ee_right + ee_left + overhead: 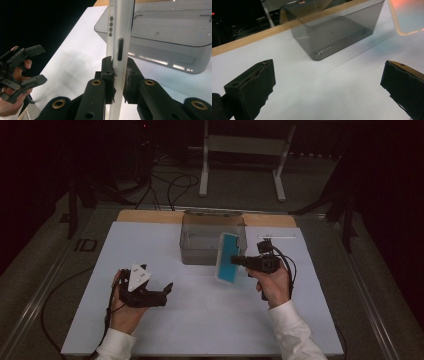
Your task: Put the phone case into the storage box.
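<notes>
Teal on its face and pale translucent at its rim, a flat rectangular phone case [229, 256] hangs upright above the white table sheet [150, 250], pinched at one long edge by the right gripper [239, 260], just in front of the smoky grey clear plastic box [200, 245] that stands open-topped at the far middle of the sheet. The step in hand looks like carrying the case over the box rim and setting it inside, so the case should probably stay edge-on and vertical, rise enough for its lower end to clear the near wall, then go down slowly before the pinch is eased. In the right gripper view the black pads [107, 72] press on both sides of the case's thin edge [117, 37], beside the button slot, with no gap showing. The left gripper [169, 287] sits low at the near left, well apart from case and box; its jaws are spread wide, nothing between them, bare sheet beneath in its own view.
</notes>
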The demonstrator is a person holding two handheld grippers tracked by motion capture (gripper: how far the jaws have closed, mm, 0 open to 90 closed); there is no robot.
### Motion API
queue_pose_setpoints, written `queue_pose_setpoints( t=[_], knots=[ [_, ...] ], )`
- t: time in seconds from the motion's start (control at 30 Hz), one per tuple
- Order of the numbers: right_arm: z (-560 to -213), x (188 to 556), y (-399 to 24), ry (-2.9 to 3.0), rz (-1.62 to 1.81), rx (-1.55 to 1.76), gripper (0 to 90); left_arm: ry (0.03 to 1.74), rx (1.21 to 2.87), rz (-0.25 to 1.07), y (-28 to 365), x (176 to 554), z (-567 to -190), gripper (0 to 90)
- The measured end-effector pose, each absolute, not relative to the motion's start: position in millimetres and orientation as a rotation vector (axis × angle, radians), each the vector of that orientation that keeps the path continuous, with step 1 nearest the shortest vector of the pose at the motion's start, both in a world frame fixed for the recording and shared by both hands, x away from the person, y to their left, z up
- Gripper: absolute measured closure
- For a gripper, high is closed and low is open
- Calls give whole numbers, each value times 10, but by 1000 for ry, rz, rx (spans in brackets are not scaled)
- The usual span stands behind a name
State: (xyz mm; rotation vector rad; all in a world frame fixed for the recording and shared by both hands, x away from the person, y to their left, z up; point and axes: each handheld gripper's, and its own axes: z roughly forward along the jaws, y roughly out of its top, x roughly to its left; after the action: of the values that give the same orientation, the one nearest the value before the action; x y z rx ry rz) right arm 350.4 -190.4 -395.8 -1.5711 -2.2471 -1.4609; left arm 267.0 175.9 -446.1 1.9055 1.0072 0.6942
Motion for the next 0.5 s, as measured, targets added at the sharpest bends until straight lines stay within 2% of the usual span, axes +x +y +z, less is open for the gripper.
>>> queue_pose_setpoints(
  t=[0.5],
  knots=[
    [-3880, 3600, -1881, -2295, -1395, -1585, 813, 1027, 1803, 760, 2237, 2397, -4737, 1]
  ],
)
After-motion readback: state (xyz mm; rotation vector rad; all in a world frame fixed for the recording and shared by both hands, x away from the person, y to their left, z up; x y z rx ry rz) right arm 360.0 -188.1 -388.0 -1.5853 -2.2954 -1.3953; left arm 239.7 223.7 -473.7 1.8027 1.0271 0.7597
